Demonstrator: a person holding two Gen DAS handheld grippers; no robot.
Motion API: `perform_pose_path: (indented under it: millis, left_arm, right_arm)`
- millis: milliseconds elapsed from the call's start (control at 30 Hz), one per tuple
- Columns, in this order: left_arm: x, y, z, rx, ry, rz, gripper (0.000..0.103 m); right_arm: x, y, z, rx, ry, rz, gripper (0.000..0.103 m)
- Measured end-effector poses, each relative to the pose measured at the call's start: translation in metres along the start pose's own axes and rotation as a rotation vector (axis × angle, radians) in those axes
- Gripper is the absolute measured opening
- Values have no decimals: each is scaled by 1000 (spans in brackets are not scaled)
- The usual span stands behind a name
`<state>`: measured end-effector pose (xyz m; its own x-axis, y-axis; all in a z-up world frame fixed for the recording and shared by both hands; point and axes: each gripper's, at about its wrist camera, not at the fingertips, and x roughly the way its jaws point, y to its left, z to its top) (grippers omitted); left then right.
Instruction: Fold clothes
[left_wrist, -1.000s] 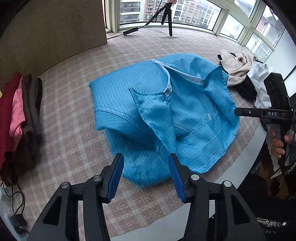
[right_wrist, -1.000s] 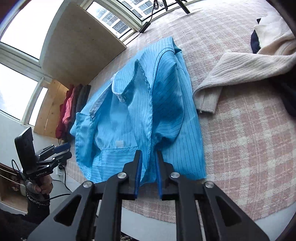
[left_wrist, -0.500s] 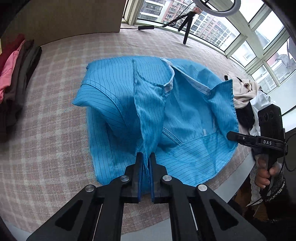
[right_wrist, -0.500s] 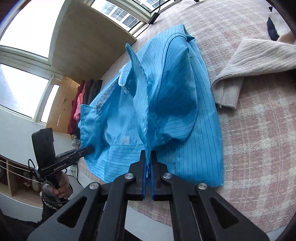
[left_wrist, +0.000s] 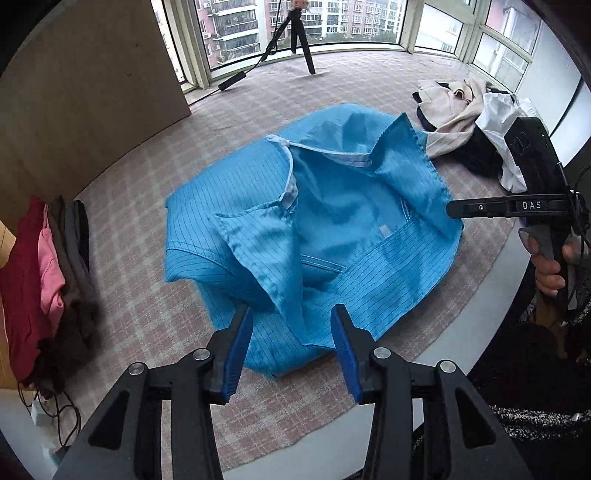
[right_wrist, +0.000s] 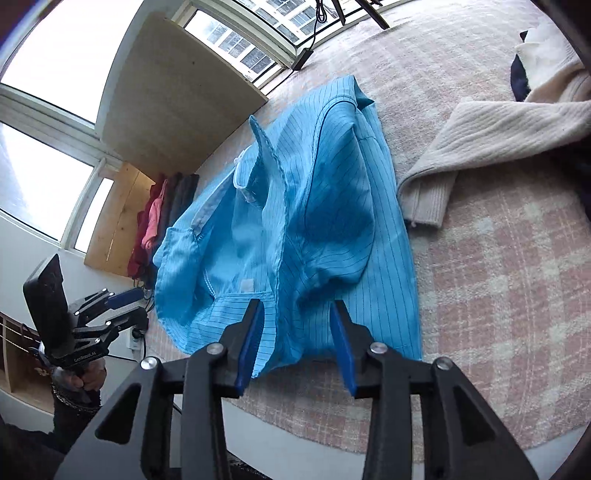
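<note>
A blue pin-striped shirt (left_wrist: 332, 229) lies rumpled and partly folded on the checked tablecloth, collar and flaps standing up. It also shows in the right wrist view (right_wrist: 314, 229). My left gripper (left_wrist: 291, 350) is open and empty, just above the shirt's near hem. My right gripper (right_wrist: 295, 343) is open and empty over the shirt's other near edge. The right gripper also shows in the left wrist view (left_wrist: 458, 212) at the shirt's right side, and the left gripper in the right wrist view (right_wrist: 125, 306) at far left.
A stack of folded red, pink and dark clothes (left_wrist: 44, 280) sits at the table's left edge. A pile of cream, white and dark garments (left_wrist: 469, 122) lies at the back right; its cream knit sleeve (right_wrist: 461, 147) lies beside the shirt. A tripod (left_wrist: 295, 37) stands behind.
Both grippers were shut on shirt folds half a second ago; now both are open and the fabric has dropped. The left gripper had closed and lifted the fold after one second ago.
</note>
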<state>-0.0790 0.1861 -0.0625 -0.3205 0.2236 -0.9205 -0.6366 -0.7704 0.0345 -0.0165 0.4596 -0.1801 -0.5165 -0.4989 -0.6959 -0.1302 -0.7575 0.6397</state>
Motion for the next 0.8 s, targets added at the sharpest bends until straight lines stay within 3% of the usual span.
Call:
perform_pose_path:
  millis: [133, 267, 400, 467, 500, 533, 667, 800]
  left_arm:
    - [27, -41, 29, 191, 16, -84, 43]
    - [49, -59, 23, 355, 89, -101, 43]
    - [61, -53, 27, 399, 125, -153, 43]
    - [64, -54, 28, 437, 137, -175, 43]
    - [64, -56, 29, 459, 137, -189, 43]
    - [63, -58, 30, 481, 137, -203, 43]
    - [55, -65, 35, 563, 108, -222, 54]
    - [54, -67, 42, 574, 93, -266, 58]
  right_arm:
    - [0, 18, -5, -76, 32, -102, 38]
    - [13, 34, -5, -124, 84, -152, 38]
    - [41, 45, -3, -138, 157, -197, 38]
    - [44, 41, -4, -114, 167, -147, 30]
    - [45, 39, -5, -101, 171, -122, 11]
    - [46, 37, -5, -88, 173, -95, 8]
    - [26, 29, -3, 7, 80, 69, 7]
    - [3, 15, 0, 111, -36, 262, 7]
